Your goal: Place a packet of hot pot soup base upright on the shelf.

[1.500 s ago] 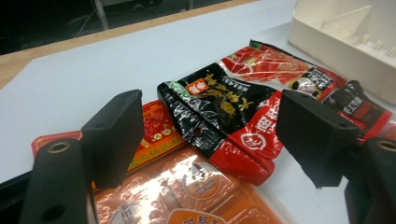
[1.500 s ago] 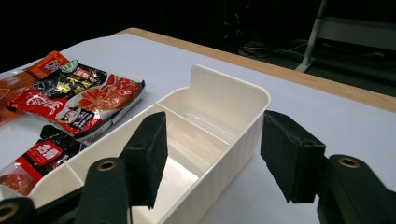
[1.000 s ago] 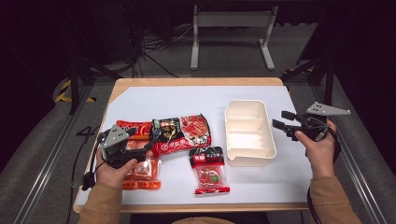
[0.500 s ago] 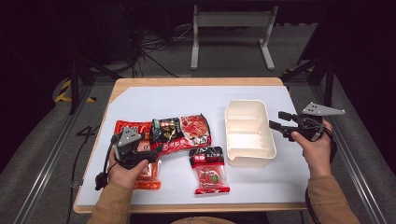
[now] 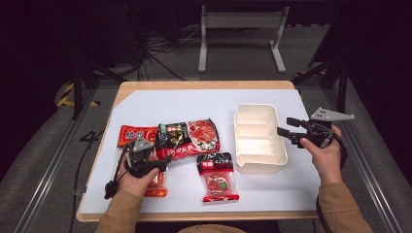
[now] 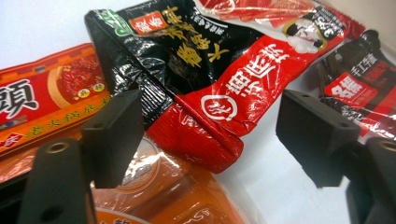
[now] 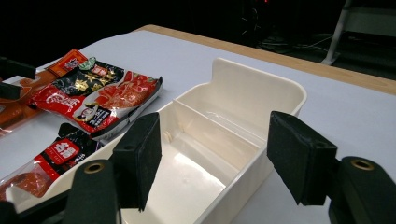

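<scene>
A: Where was the red-and-black snack packet (image 5: 187, 140)?
B: Left of the cream divided tray (image 5: 259, 138). The left gripper view showed its crimped corner between the spread left gripper (image 6: 205, 135), whose jaws had just narrowed, untouched.
A: And the right gripper (image 7: 215, 158)?
B: Spread, hovering beside the tray's near wall.

Dark room, grey floor (image 5: 43, 160), white metal stand (image 5: 241, 29) behind wooden table (image 5: 204, 85).

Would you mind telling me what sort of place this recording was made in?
Probably a lab or studio set up for recording: a wooden table under a white sheet, metal rails beside it, loose cables on the grey floor, dark surroundings.
</scene>
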Tool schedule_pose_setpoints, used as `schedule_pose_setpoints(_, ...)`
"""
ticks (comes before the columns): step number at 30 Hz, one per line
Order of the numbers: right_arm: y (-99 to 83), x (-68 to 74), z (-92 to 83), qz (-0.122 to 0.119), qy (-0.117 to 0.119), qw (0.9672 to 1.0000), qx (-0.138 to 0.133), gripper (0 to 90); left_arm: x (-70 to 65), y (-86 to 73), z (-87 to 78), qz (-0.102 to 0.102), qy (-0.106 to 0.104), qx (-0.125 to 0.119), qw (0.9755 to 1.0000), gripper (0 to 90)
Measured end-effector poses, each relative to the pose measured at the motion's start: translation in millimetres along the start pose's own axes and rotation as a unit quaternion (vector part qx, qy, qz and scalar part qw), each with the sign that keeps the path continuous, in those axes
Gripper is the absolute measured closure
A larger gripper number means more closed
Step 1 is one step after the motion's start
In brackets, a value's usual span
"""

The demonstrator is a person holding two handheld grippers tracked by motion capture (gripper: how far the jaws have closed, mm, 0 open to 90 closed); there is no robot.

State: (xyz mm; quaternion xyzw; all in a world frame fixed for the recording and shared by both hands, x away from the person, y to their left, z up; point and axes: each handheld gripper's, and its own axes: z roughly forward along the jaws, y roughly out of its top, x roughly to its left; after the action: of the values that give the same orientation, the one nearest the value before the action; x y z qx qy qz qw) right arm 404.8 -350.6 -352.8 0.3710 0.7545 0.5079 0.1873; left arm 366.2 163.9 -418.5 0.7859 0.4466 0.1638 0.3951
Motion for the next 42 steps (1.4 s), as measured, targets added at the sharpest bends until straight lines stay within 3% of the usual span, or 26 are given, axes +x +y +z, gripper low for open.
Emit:
schedule_pose_setpoints(1, 0.1, -0.1, -0.2, -0.001, 0.000, 1.0000, 0.000, 35.6, 0.0, -0.2, 1.7, -0.001, 0.003, -0.001, 1.0000, 26.0)
schedule_pose_setpoints(6, 0.2, 0.0, -0.5, -0.002, -0.002, 1.0000, -0.001, 35.4, 2.6, 0.0, 11.7, -0.019, -0.023, 0.022, 0.9993, 31.7)
schedule_pose_setpoints(9, 0.2, 0.5, 0.3, -0.006, -0.002, 1.0000, 0.000, 35.1, 1.1, 0.6, 15.6, -0.020, -0.020, 0.027, 0.9992, 31.8)
schedule_pose_setpoints(10, 0.2, 0.5, 0.7, -0.008, -0.001, 1.0000, 0.000, 35.0, -0.7, 0.7, 18.0, -0.018, -0.005, 0.025, 0.9995, 31.7)
schedule_pose_setpoints(15, 0.0, 1.5, 1.5, -0.010, -0.002, 0.9999, 0.002, 35.0, 0.7, 0.9, 22.3, -0.026, 0.001, 0.032, 0.9992, 30.1)
schedule_pose_setpoints(20, 0.3, 2.4, 1.3, -0.014, -0.002, 0.9999, 0.003, 35.0, 6.9, 1.3, 23.3, -0.046, -0.025, 0.031, 0.9981, 31.8)
schedule_pose_setpoints(24, 0.1, 3.5, 2.6, -0.013, -0.002, 0.9999, 0.006, 34.9, 8.1, 0.7, 23.7, -0.054, -0.022, 0.024, 0.9980, 35.6)
schedule_pose_setpoints(29, 0.2, 4.4, 4.4, -0.018, -0.002, 0.9998, 0.007, 34.8, 4.8, 1.1, 27.9, -0.045, -0.013, 0.022, 0.9987, 42.5)
schedule_pose_setpoints(32, 0.4, 6.1, 6.0, -0.021, 0.000, 0.9997, 0.009, 34.7, 2.6, -1.3, 32.0, -0.040, -0.007, 0.021, 0.9989, 51.1)
schedule_pose_setpoints(38, 0.3, 8.4, 7.9, -0.024, 0.004, 0.9996, 0.012, 34.6, 1.6, -4.0, 34.0, -0.062, -0.018, 0.028, 0.9975, 59.0)
schedule_pose_setpoints(42, 0.4, 8.9, 8.3, -0.027, 0.004, 0.9996, 0.012, 34.6, 0.1, -3.1, 34.4, -0.060, -0.014, 0.033, 0.9976, 65.1)
